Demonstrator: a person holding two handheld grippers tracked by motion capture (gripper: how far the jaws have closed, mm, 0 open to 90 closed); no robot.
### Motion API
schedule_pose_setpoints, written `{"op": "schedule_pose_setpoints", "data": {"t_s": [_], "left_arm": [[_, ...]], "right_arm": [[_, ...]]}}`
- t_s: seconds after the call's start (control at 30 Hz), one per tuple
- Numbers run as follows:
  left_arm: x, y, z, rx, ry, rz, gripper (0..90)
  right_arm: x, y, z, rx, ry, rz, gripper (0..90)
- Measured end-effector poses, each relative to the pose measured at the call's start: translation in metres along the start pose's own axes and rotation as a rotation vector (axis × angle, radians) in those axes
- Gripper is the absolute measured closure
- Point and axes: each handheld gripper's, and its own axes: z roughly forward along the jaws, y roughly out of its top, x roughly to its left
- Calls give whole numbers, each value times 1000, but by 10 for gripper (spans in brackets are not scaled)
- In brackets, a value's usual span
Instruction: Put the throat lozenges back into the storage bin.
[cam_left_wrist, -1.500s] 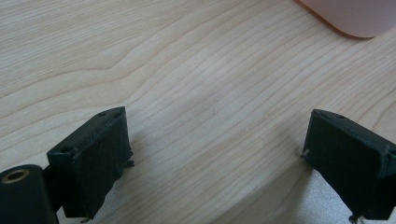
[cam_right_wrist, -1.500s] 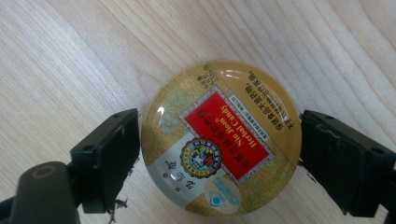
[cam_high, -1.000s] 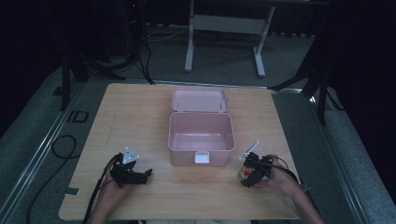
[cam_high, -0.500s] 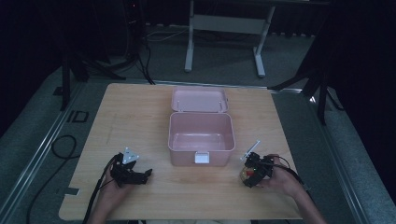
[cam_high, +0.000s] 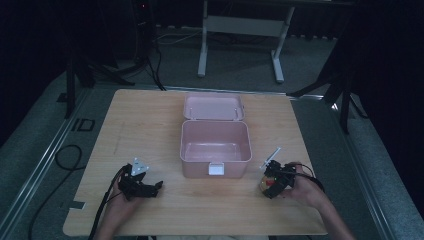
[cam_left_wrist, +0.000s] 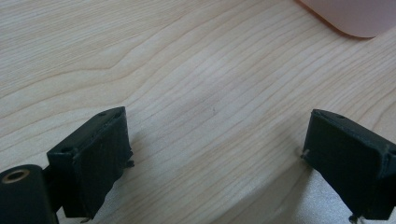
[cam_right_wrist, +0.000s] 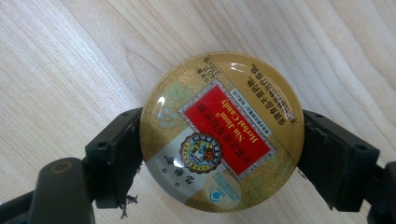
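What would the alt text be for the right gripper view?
A round gold candy tin with a red label sits clamped between the right claw's two black jaws, its lid facing the camera. Pale wooden table lies behind it.

Dim lab — cables (cam_high: 65, 160), stand legs (cam_high: 240, 55), lone wooden table (cam_high: 150, 115).

Dim room, grey floor (cam_high: 45, 135), white desk frame (cam_high: 240, 25)

In your left gripper view, the pink box (cam_left_wrist: 355, 16) is cut off by the top edge, leaving one rounded corner. In the high view, your candy tin (cam_high: 266, 183) is too small to read, half hidden by the right gripper (cam_high: 274, 181).
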Motion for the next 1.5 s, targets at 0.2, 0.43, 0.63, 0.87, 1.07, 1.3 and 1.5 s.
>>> {"op": "schedule_pose_setpoints", "data": {"t_s": [0.2,0.43,0.63,0.87,1.07,1.3,1.5], "left_arm": [[0,0,0,0,0,0,76],[0,0,0,0,0,0,76],[0,0,0,0,0,0,76],[0,0,0,0,0,0,76],[0,0,0,-1,0,-1,76],[0,0,0,-1,0,-1,76],[0,0,0,0,0,0,76]], "right_arm": [[-2,4,-11,-6,-10,-9,198],[-7,5,-26,-27,-21,-7,198],[-10,5,-35,-38,-27,-3,198],[-12,7,-44,-36,-28,-12,198],[-14,8,-52,-38,-34,-16,198],[-16,11,-60,-44,-38,-20,199],[-17,15,-66,-47,-41,-30,199]]}}
